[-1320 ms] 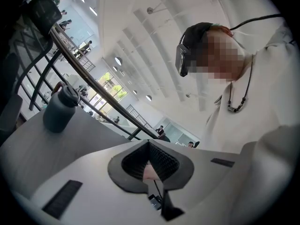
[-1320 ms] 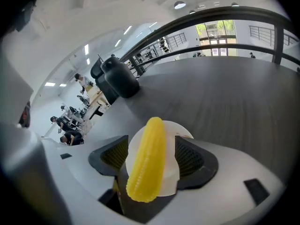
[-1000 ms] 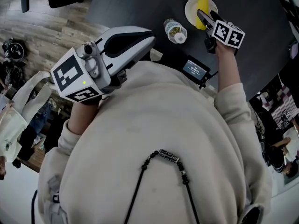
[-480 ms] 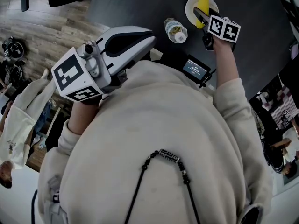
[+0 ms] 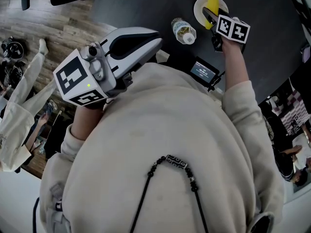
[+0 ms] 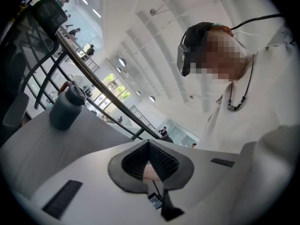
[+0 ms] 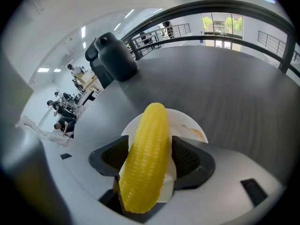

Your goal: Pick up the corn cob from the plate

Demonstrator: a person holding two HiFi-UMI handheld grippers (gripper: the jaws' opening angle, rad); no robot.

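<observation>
1. Head view: right gripper (image 5: 210,15) reaches out over the white plate (image 5: 198,9) on the far part of the dark table (image 5: 146,4). The left gripper (image 5: 154,39) is held up near the chest, well apart from the plate.
2. Right gripper view: the corn cob (image 7: 145,158) sits lengthwise between the jaws. Both pads (image 7: 188,157) look pressed on its sides, so it is clamped on the cob.
3. The cob is over the plate, far tip pointing away and near end deep in the gripper's throat. Cannot tell if it has left the plate surface.
4. Left gripper view: jaws are together at the tips with nothing between them. It is idle.
5. Progress, my judgement: reach and grasp are done. What's left is a clear lift off the plate.
6. Likely risk: the cob is smooth and rounded and could swivel in the pads on the way up.
7. Room: straight up is free.
8. A clear bottle (image 5: 182,31) lies just left of the plate and a small screen device (image 5: 203,72) sits nearer the person, so drifting left or pulling back low is tighter.
9. A dark jug (image 7: 112,55) stands far left, well apart from the plate.
10. The table to the right and beyond the plate is bare; its far edge is well away from the plate.
</observation>
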